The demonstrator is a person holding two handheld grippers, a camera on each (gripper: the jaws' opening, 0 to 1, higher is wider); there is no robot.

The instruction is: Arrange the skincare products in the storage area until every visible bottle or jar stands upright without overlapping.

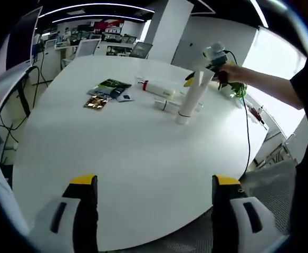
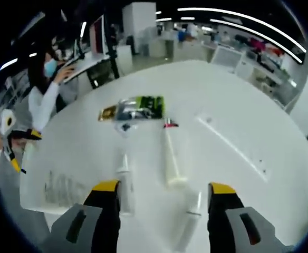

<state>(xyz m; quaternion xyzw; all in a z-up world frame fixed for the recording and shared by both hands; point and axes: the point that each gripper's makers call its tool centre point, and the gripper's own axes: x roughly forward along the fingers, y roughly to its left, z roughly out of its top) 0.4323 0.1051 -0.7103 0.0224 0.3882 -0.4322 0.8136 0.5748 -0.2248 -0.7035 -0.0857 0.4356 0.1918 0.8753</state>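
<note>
Tubes and sachets are lying scattered on a round white table (image 1: 133, 158).

Left gripper (image 1: 153, 185): hanging low over the near edge of the table, jaws standing wide apart with nothing between them. All the products are lying well ahead of it, between 12 and 1 o'clock.

Right gripper (image 1: 213, 62): seen from the left gripper view at about 1 o'clock, a person's hand (image 1: 229, 74) carrying it above a tall white tube (image 1: 192, 97) that is standing cap-down and leaning slightly. Whether the jaws are pinching the tube's top cannot be told from there. In the right gripper view the jaws (image 2: 164, 192) are standing well apart.

Items in the right gripper view:
- long cream tube (image 2: 171, 153) with a red cap, lying flat at 12 o'clock, its near end between the jaw tips.
- small white bottle (image 2: 125, 182), lying just beside the left jaw.
- slim white tube (image 2: 188, 221), blurred, just beside the right jaw at 5 o'clock.
- green sachet (image 2: 143, 107), a silver one and a gold sachet (image 2: 107, 113), lying together farther off at 11 o'clock.

A seated person (image 2: 46, 95) is working at a desk at 10 o'clock.
</note>
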